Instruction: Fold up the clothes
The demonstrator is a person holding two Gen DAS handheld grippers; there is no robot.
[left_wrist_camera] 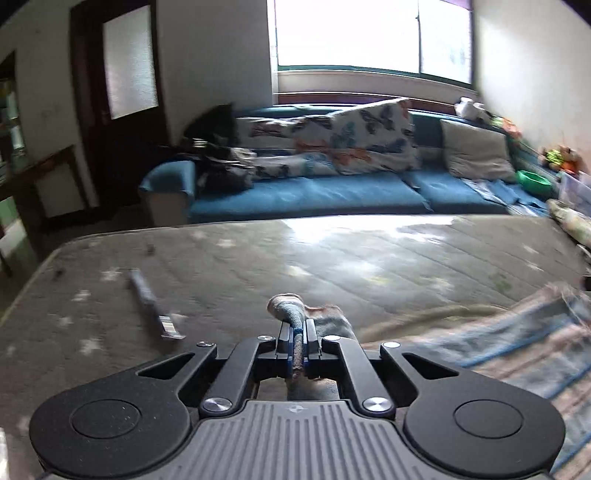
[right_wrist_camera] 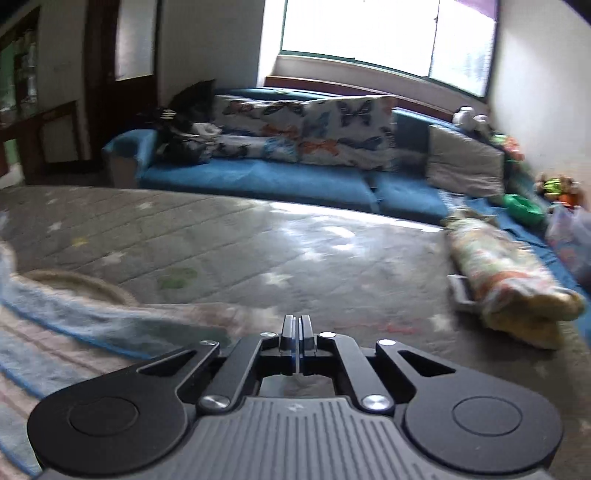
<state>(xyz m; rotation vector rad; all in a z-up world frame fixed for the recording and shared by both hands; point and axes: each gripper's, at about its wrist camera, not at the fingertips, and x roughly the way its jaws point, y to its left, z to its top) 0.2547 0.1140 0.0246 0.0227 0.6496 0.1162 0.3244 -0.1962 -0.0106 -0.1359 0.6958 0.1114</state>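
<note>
striped cloth point(left_wrist_camera: 498, 343) bunches in the clenched left hand-held gripper point(left_wrist_camera: 297, 332); right hand-held gripper point(right_wrist_camera: 296, 328) closed just beside it.

Blue sofa point(left_wrist_camera: 306, 192) with butterfly cushions point(left_wrist_camera: 369, 136), bright window point(left_wrist_camera: 369, 33), dark door point(left_wrist_camera: 118, 92), possibly shelving at left

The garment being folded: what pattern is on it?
Pale pink and light-blue stripes on the garment, clearest in the left wrist view.

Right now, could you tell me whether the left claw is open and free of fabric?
No, the left claw is shut on a bunched fold of the striped cloth.
</note>
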